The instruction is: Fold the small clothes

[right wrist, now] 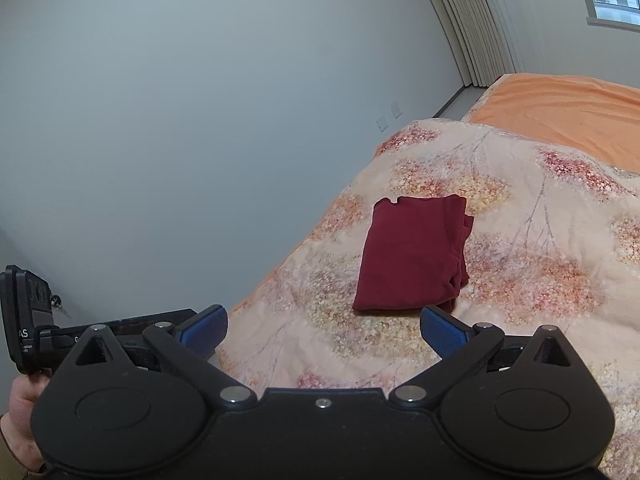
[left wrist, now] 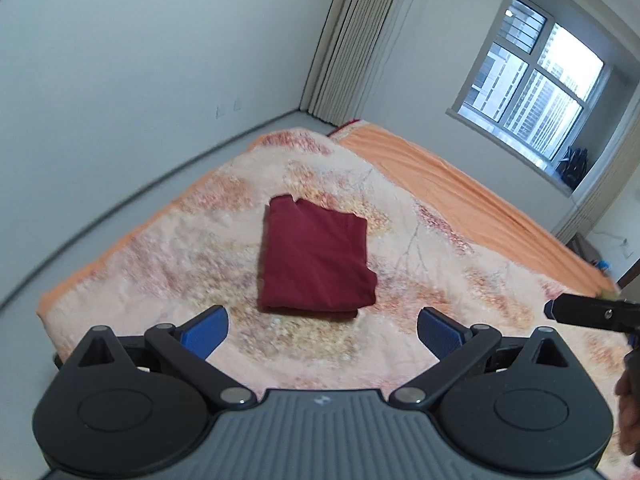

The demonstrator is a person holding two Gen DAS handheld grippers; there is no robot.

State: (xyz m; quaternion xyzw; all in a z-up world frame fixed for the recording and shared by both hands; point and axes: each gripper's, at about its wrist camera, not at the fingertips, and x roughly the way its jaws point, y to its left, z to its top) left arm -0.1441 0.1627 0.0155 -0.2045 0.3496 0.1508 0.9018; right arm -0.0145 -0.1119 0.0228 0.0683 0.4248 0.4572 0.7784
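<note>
A dark red garment lies folded into a neat rectangle on the floral blanket; the right wrist view shows the same garment with layered edges on its right side. My left gripper hangs above the blanket, short of the garment's near edge, its blue pads spread wide with nothing between them. My right gripper is likewise open and empty, held back from the garment's near edge. Part of the right gripper's body shows at the right edge of the left wrist view.
The floral blanket covers a bed with an orange sheet beyond it. Grey walls, a pleated curtain and a window lie behind. The bed's left edge drops to the floor. A hand holds the left gripper's handle.
</note>
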